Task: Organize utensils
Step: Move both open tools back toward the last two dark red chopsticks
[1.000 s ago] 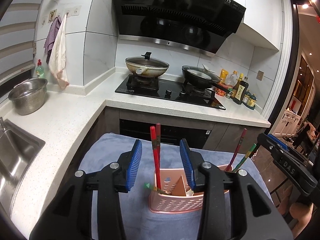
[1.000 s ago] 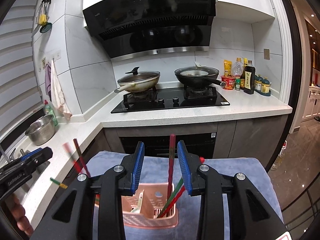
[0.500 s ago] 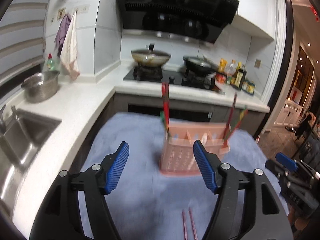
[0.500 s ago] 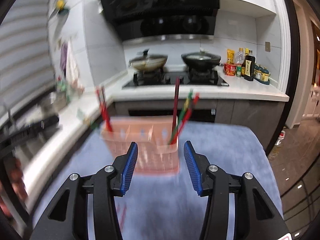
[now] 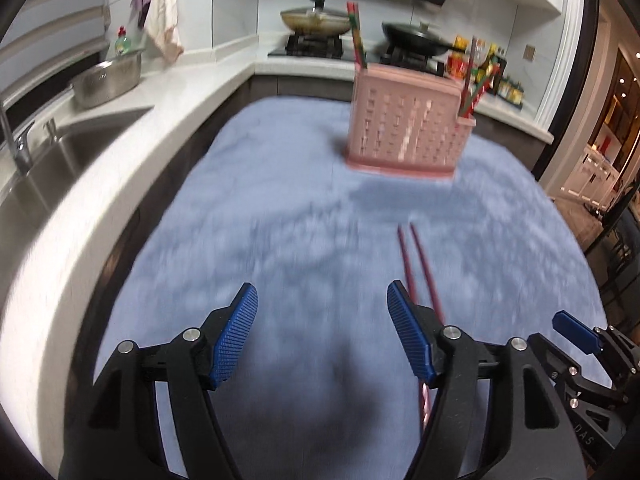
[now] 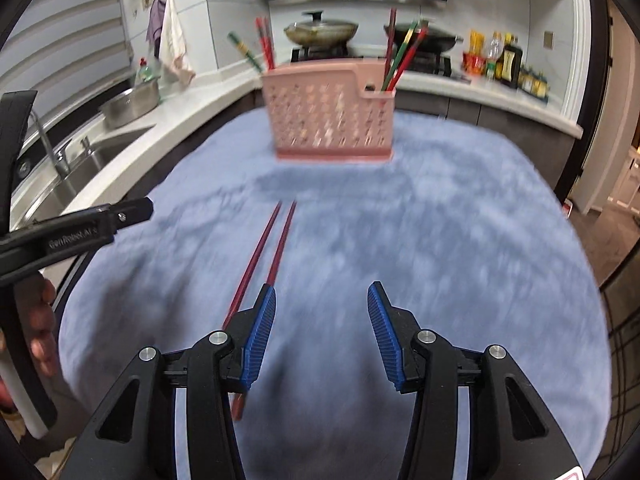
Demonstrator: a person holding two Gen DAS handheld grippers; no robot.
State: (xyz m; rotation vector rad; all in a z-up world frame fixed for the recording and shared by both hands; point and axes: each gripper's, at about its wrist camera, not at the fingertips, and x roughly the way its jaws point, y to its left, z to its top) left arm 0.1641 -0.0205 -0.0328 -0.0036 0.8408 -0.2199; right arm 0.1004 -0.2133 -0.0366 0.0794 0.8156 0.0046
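Left tool (image 5: 322, 330) spread, empty; dark red chopstick pair (image 5: 416, 264) lies on blue cloth (image 5: 260, 220) at its 1 o'clock, passing under right finger. Right tool (image 6: 322, 330) spread, empty; pair at 11 o'clock. Pink utensil basket (image 6: 332, 116) at 12 o'clock, well apart.

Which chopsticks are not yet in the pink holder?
The dark red pair lying flat on the blue cloth, in front of the pink holder. All other chopsticks stand upright in the holder's end compartments.
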